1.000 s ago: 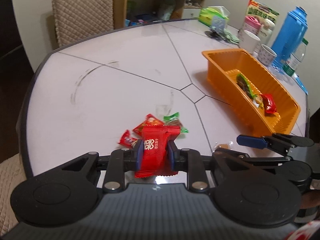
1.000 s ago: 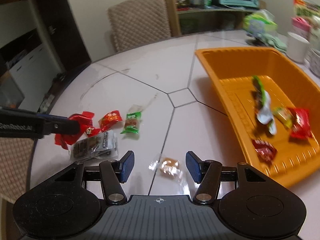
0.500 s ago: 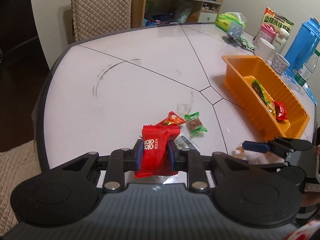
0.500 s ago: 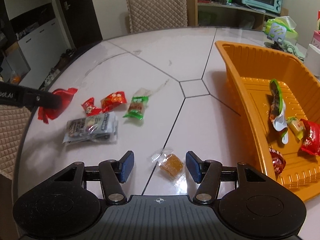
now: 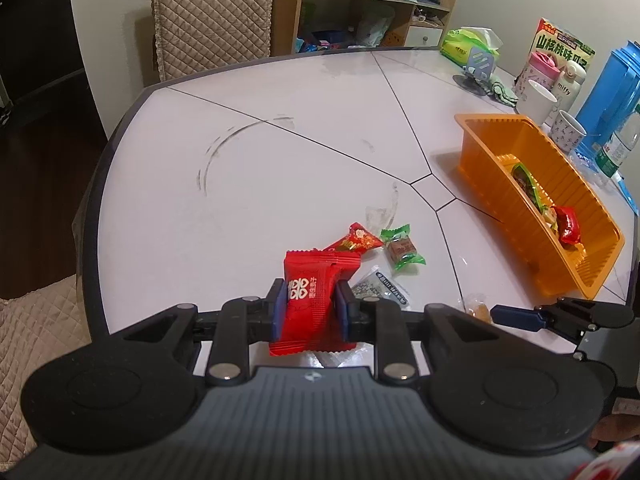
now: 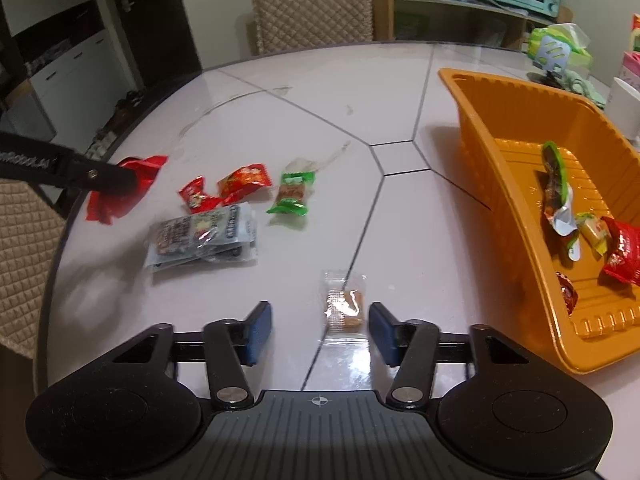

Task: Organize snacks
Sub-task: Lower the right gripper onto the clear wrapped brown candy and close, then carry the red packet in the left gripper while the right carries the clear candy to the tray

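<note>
The left gripper [image 5: 310, 310] pinched a red snack packet [image 5: 314, 300] between its blue pads, the packet standing upright and lifted clear of the white table [image 5: 280, 152]; seen from the right wrist, the same packet [image 6: 120, 192] hung at the tip of the left gripper [image 6: 116, 184] above the table's near-left edge; the right gripper [image 6: 318, 330] pointed down at the table with its jaws apart, having just been closing, and a small clear-wrapped brown candy [image 6: 346, 304] lay flat on the table between the pads, nearer the right pad, with neither pad pressing on it; in the left wrist view that candy [image 5: 478, 309] showed just beside the tip of the right gripper [image 5: 520, 318]; loose snacks lay in a cluster on the table to the left of the candy: a grey-and-clear packet [image 6: 202, 236], two small red packets [image 6: 198, 198] and [image 6: 244, 180] touching one another, and a green-ended sweet [image 6: 294, 196] just beside them; the orange tray [image 6: 516, 184] stood to the right, well apart from the cluster, and held a green-edged wrapper [image 6: 556, 184], a yellow sweet [image 6: 596, 232], a red packet [image 6: 624, 252] and a dark red sweet [image 6: 566, 294] near its front wall; a quilted chair [image 6: 312, 4] stood at the far side of the table; mugs [image 5: 536, 100] and a blue flask [image 5: 608, 92] stood beyond the tray
</note>
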`<state>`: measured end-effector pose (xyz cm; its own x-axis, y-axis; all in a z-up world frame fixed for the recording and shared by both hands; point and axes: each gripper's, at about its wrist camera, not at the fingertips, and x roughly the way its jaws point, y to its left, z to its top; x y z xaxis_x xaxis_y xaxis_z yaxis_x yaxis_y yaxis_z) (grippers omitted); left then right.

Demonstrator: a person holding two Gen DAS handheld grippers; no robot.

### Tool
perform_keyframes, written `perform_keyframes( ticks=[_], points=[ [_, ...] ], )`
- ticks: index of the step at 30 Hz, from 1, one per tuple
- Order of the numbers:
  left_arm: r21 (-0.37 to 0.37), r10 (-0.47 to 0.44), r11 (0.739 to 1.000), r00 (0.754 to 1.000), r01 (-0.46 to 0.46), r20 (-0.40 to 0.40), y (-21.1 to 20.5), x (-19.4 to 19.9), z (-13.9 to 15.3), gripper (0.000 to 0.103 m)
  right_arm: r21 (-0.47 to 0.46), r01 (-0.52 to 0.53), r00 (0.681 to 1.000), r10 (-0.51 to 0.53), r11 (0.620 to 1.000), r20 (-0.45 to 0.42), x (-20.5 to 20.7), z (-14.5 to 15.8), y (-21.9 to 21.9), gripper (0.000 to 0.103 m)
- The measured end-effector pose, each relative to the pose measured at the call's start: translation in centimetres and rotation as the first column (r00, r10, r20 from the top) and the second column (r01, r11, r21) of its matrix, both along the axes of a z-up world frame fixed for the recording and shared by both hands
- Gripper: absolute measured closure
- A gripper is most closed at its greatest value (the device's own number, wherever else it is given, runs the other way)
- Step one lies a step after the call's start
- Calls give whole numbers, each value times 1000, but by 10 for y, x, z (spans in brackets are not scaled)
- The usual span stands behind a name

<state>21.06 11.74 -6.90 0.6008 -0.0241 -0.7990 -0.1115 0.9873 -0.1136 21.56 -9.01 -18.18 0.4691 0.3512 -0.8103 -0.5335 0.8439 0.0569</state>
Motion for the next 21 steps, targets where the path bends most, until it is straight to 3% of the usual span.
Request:
perform_keyframes(
  ticks=[5,10,21],
  points=[
    [0,3,1000,1000,-3,-2,0,-1,0,80,11,27,1000,-27,1000,1,6,-1,-2,63],
    [1,3,1000,1000,-3,-2,0,-1,0,80,-23,25,999,-25,999,31,7,-2,-1,80],
    [7,6,1000,1000,-6,3,-1,-4,3,80,-34,17,999,-15,999,33,6,-2,-1,82]
  ],
)
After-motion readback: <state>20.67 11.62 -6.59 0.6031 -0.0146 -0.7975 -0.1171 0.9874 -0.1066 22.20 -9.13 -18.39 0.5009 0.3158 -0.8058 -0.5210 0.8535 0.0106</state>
